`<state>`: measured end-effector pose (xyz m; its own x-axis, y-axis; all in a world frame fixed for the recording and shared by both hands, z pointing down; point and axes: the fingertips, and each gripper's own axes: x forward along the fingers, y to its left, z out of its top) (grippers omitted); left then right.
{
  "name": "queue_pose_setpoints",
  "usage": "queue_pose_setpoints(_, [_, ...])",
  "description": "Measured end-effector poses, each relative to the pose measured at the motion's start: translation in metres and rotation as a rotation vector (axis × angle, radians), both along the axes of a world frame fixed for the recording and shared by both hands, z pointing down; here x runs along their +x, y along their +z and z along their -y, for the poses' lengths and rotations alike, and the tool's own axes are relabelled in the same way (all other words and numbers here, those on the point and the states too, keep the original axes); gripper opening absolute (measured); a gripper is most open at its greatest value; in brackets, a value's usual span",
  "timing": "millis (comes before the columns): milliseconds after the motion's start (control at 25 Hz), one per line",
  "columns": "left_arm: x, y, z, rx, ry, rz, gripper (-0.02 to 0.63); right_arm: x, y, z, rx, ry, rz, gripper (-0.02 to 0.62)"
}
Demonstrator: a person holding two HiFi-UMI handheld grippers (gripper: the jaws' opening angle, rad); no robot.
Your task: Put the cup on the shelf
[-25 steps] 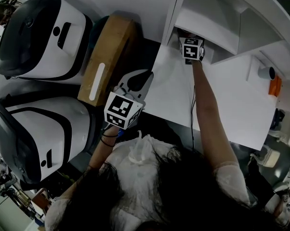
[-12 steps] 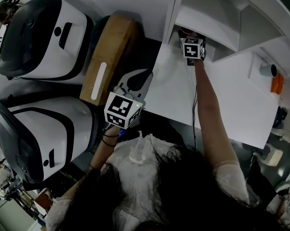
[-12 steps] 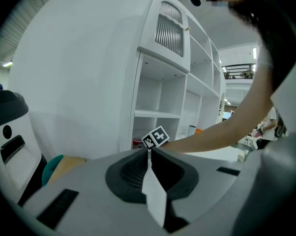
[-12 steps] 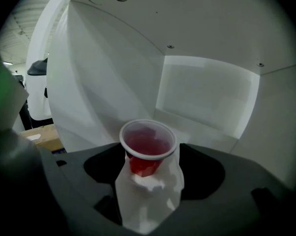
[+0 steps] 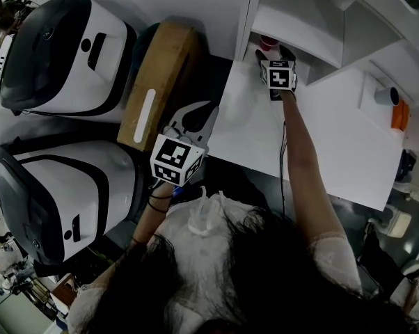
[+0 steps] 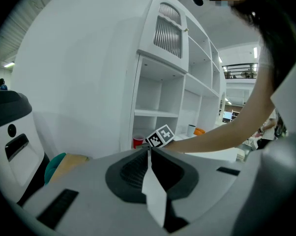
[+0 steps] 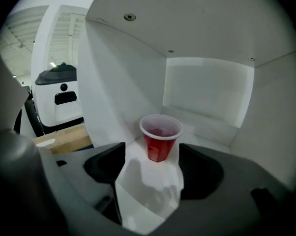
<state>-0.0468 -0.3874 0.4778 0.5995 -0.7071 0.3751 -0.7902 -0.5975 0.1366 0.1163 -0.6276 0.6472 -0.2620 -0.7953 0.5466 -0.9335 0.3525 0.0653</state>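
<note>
Left gripper (image 6: pixel 149 150) sits low at 6 o'clock, jaws pressed together with nothing between them. Toward 12 o'clock stands a white shelf unit (image 6: pixel 160 90); a red cup (image 6: pixel 138 141) is upright in its lowest compartment, with the right gripper (image 6: pixel 160 135) just beside it on an arm (image 6: pixel 222 132) reaching in from 3 o'clock. White machine (image 6: pixel 10 127) at 9 o'clock, tan box (image 6: pixel 72 162) at 8.

Left claw (image 5: pixel 195 114): centre of head view, held close to torso. Jaws pressed together, tips aimed toward upper right of frame.
Left arm (image 5: pixel 145 221): bent at elbow, forearm rising from lower left.
Right claw (image 5: pixel 273 53): upper centre of frame. Jaws spread wide apart.
Right arm (image 5: pixel 303 165): bare, stretched almost straight from lower right of frame up to claw.
</note>
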Motion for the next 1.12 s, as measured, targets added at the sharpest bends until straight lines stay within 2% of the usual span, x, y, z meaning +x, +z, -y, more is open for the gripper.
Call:
queue_pose_setpoints(360, [-0.006,-0.007,-0.024,0.020,0.007,-0.016,0.029,-0.013,-0.039,-0.064,0.055,-0.054,0.106,0.327])
queue_pose_setpoints(600, [-0.017,-0.012,-0.044,0.035,0.013,-0.025,0.029,-0.037,-0.085,-0.126,0.123,-0.106,0.189,0.327])
queue_pose_setpoints(840, [-0.025,-0.015,-0.072,0.051,0.043,-0.010,0.029,-0.057,-0.129,-0.191,0.178,-0.116,0.279,0.324])
queue_pose_setpoints(880, [-0.027,-0.014,-0.077,0.052,0.046,-0.009,0.029,-0.059,-0.133,-0.202,0.186,-0.110,0.289,0.312])
queue_pose_setpoints(1000, [-0.031,-0.015,-0.092,0.055,0.051,-0.016,0.029,-0.062,-0.145,-0.236,0.214,-0.078,0.309,0.200])
queue_pose_setpoints(1120, [-0.034,-0.018,-0.110,0.063,0.059,-0.024,0.029,-0.068,-0.156,-0.272,0.225,-0.067,0.318,0.173])
